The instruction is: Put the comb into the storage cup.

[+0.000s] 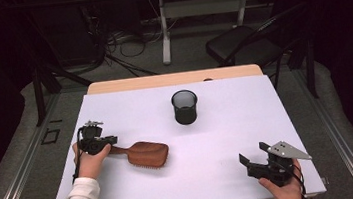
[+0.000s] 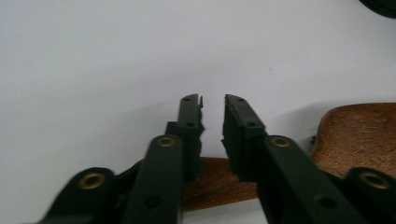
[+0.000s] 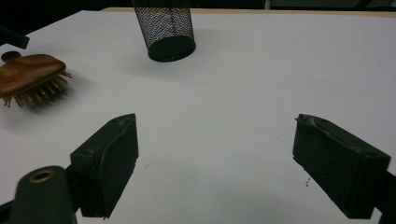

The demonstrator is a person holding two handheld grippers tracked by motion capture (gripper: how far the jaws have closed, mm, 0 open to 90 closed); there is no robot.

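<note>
Wide-open right gripper (image 3: 215, 163) hangs over bare table (image 1: 219, 140), its view catching brush (image 1: 140, 155) bristles and mesh cup (image 3: 166, 28), while the left gripper (image 2: 212, 135) pinches the brush handle at table's left.

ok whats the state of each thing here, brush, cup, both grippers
wooden hairbrush: lying on the table, bristles down, handle between the left gripper's jaws
mesh cup: upright, mouth open, standing apart from the brush
left gripper: jaws clamped on the brush handle
right gripper: jaws wide open, nothing between them, low over the white table
</note>
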